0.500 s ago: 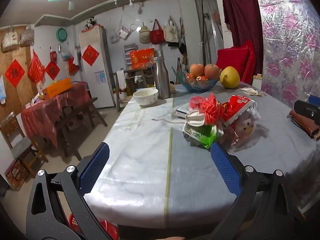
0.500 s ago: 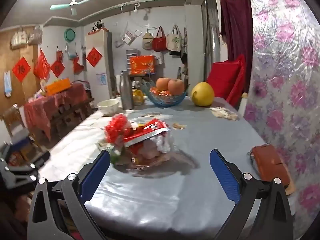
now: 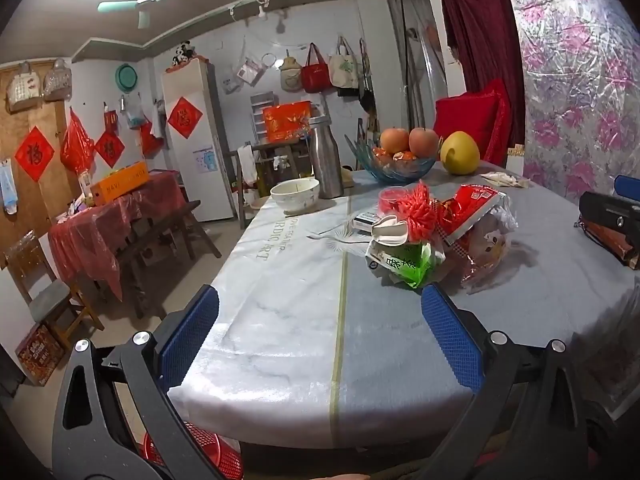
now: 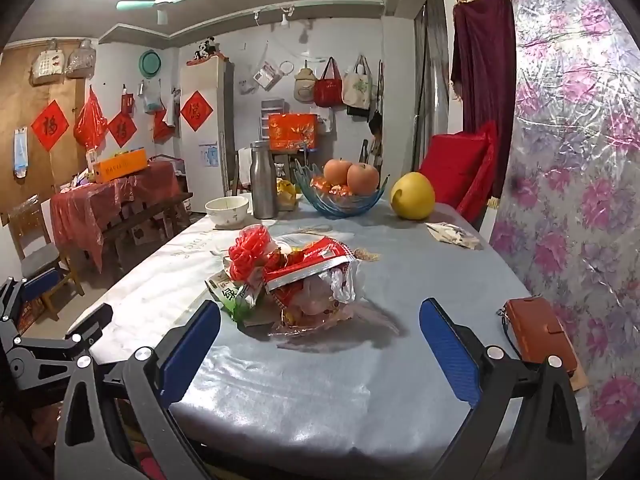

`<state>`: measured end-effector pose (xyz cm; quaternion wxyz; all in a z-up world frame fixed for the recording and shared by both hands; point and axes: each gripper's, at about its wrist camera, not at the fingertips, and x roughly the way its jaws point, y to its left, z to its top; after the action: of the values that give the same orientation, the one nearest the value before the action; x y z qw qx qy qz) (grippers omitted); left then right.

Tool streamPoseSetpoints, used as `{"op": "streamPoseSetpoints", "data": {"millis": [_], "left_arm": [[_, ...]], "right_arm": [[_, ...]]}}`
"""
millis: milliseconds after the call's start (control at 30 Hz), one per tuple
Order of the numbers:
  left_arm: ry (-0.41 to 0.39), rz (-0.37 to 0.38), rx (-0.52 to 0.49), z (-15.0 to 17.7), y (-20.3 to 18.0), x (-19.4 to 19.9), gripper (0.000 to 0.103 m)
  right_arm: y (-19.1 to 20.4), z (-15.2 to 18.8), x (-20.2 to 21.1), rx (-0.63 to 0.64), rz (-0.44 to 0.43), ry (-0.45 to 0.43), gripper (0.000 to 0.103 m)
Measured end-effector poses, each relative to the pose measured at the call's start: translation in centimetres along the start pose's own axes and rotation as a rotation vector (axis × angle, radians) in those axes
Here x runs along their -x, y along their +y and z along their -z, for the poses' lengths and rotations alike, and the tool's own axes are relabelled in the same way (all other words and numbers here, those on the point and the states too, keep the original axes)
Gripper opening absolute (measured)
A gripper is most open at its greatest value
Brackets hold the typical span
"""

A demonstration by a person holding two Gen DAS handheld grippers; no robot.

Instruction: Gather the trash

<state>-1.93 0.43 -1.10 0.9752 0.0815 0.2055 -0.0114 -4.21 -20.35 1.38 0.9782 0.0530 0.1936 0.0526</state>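
A heap of trash lies mid-table: a red snack wrapper [image 3: 470,210] [image 4: 310,262], a green-and-white packet [image 3: 402,264] [image 4: 234,296], a red ribbon bow [image 3: 416,210] [image 4: 248,250] and crumpled clear plastic [image 3: 486,246] [image 4: 320,300]. My left gripper [image 3: 319,292] hovers open over the table's near edge, with the heap ahead and to its right. My right gripper [image 4: 320,304] is open too, and the heap sits just beyond its fingertips, nothing between them. A red basket [image 3: 192,454] shows below the table edge.
At the far end of the table [image 3: 280,320] stand a glass fruit bowl [image 4: 340,202], a yellow pomelo [image 4: 413,196], a steel flask [image 4: 263,180] and a white bowl [image 4: 226,210]. A brown wallet [image 4: 540,332] lies at the right edge, beside the flowered wall. A paper scrap [image 4: 452,236] lies farther back.
The right wrist view has swung slightly, so the heap sits a little further right in it. Both grippers stay open and the trash has not moved.
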Motion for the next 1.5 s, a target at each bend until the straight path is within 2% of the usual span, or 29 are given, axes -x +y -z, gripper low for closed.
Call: {"op": "streamPoseSetpoints", "data": {"millis": [67, 267, 1500], "left_arm": [[0.001, -0.001, -0.004, 0.08, -0.14, -0.04, 0.097], [0.006, -0.001, 0.002, 0.16, 0.16, -0.33, 0.097], [0.007, -0.008, -0.002, 0.38, -0.17, 0.06, 0.097]], "right_arm": [[-1.12, -0.12, -0.31, -0.021, -0.017, 0.005, 0.097], [-1.08, -0.49, -0.38, -0.039, -0.033, 0.02, 0.097], [-0.93, -0.15, -0.47, -0.045, -0.042, 0.023, 0.097]]}}
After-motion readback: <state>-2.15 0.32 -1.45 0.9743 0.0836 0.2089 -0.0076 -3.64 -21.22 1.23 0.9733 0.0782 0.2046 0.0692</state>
